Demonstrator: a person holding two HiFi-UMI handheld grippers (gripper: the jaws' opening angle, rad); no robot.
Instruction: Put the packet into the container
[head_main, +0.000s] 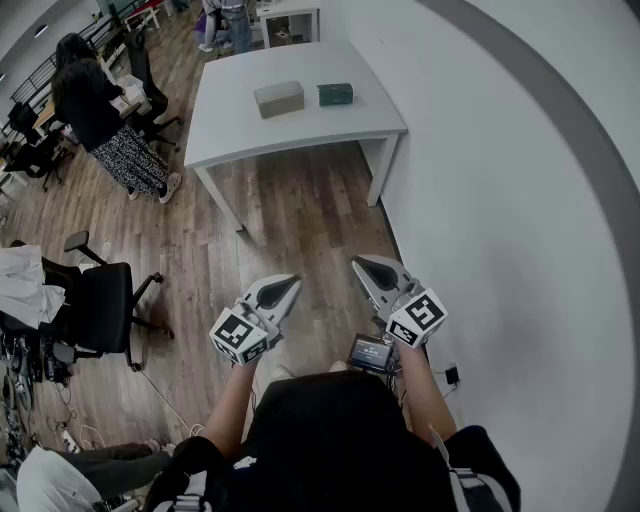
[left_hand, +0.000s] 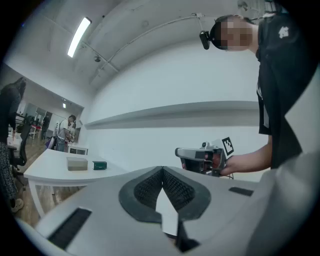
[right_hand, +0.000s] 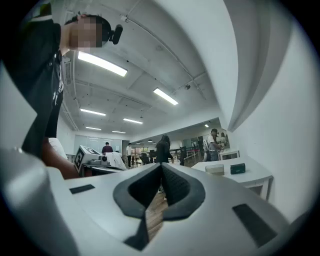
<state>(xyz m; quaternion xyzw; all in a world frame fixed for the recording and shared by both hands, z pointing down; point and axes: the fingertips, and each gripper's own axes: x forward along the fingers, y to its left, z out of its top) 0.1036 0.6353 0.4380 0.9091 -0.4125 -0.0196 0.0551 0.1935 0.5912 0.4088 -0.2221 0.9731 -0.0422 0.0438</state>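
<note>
The tabletop stands well ahead across the floor, carrying the container with the packet just beside it. The left tool and right tool are both pinched together, empty. Arriving like that would likely shove the packet rather than grip it.

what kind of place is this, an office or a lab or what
Most likely an open-plan office or lab workspace: rolling office chairs on a wood-look floor, a plain white table by the wall, and long ceiling strip lights.
</note>
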